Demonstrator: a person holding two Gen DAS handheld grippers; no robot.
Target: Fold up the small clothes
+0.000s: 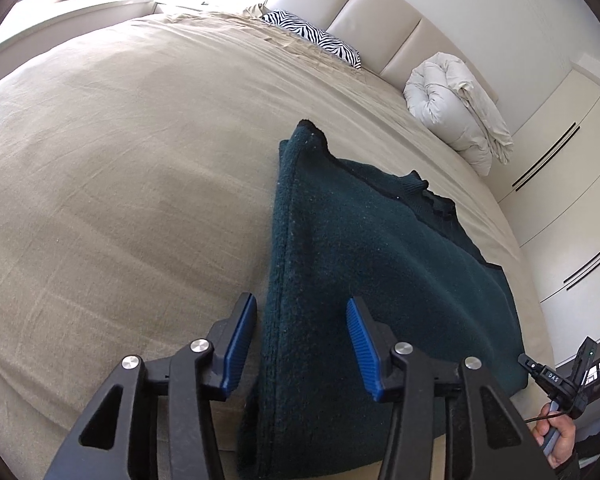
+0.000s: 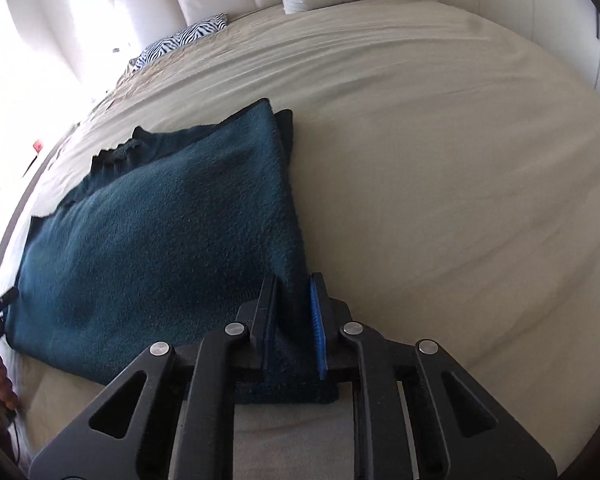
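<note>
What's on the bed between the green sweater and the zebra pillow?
Nothing: in both wrist views only bare beige bedsheet lies between the green sweater and the zebra pillow.

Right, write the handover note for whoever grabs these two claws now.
Left claw: open, straddling the sweater's left near edge, gripping nothing.
Right claw: shut on the sweater's right near edge.
Sweater: dark teal knit, lying flat on the beige bedspread, collar end pointing toward the headboard; sides look already folded in.
Left: probably close the left claw on its edge, then fold the near end up toward the collar.
</note>
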